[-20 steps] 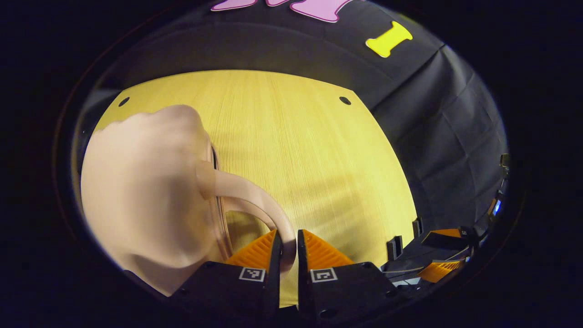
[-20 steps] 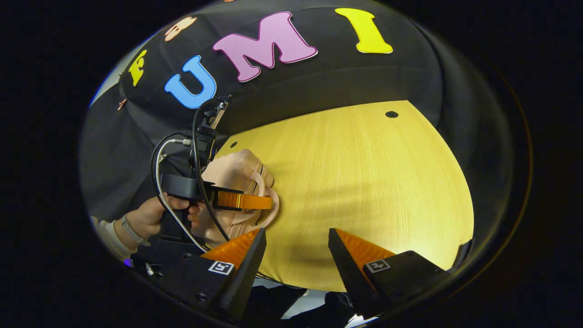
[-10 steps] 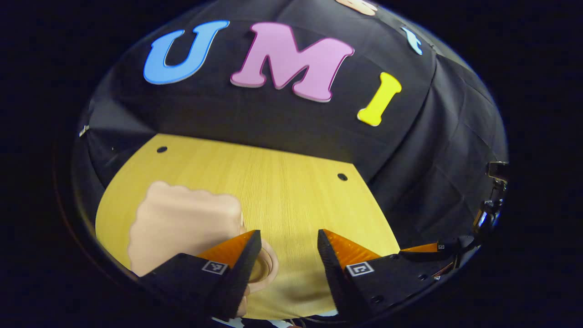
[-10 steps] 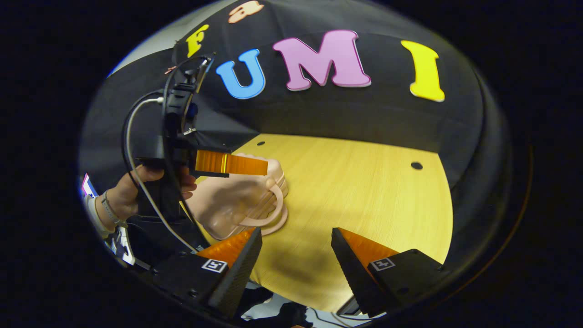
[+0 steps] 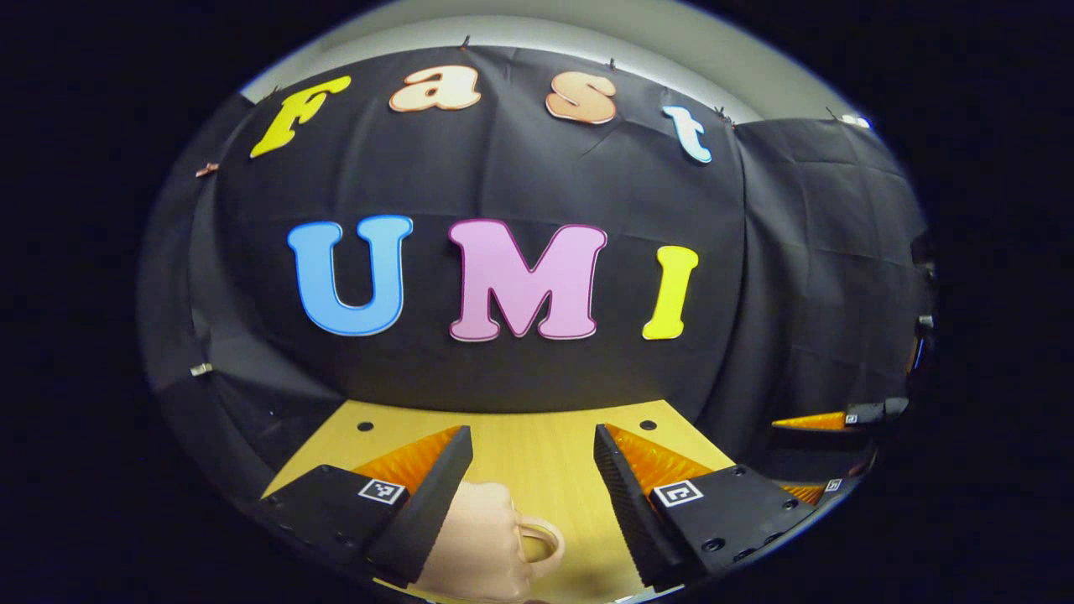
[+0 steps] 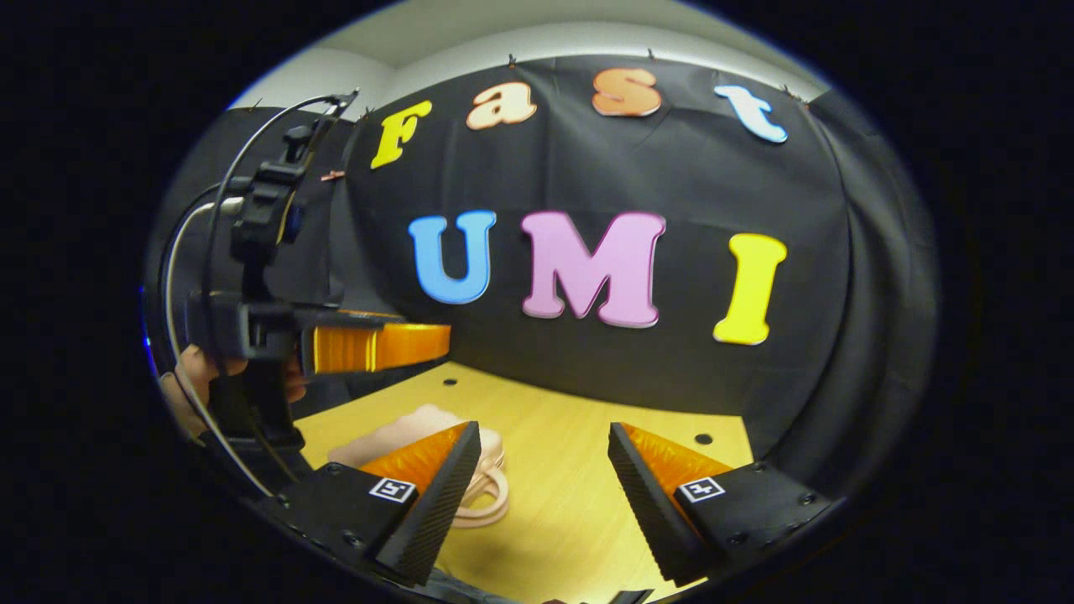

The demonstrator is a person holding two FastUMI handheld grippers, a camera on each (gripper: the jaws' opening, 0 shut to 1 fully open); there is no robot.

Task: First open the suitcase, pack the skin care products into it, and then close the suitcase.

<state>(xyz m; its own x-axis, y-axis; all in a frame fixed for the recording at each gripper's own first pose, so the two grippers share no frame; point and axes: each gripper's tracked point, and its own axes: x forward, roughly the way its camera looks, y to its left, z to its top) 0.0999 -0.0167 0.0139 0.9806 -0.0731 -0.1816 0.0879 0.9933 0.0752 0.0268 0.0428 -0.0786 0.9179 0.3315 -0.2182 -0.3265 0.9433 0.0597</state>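
The suitcase (image 5: 482,545), a small pale pink case, lies flat and closed on the yellow wooden table (image 5: 545,453), near the table's front edge and toward its left side as the right gripper view shows it (image 6: 394,440). Its looped handle (image 5: 541,544) sticks out sideways toward the middle of the table, so the case's long axis seems to run roughly across the table from left to right, though so little of it shows past the fingers that this is hard to be sure of. In the left gripper view the left gripper (image 5: 533,457) hangs above the case with its jaws spread wide and nothing between them; the case sits low in the gap, partly behind the left finger, and the fingers look clear of it. In the right gripper view the right gripper (image 6: 544,453) is also spread wide and holds nothing, over bare table to the right of the case, whose handle (image 6: 487,495) peeks out beside its left finger. The left gripper shows there too (image 6: 377,346), held by a hand (image 6: 189,377), level and well above the case. The table to the right of the case and back toward the black cloth wall (image 6: 671,168) is bare wood with a few small dark holes (image 6: 703,439) near the far edge, leaving wide room on that side.
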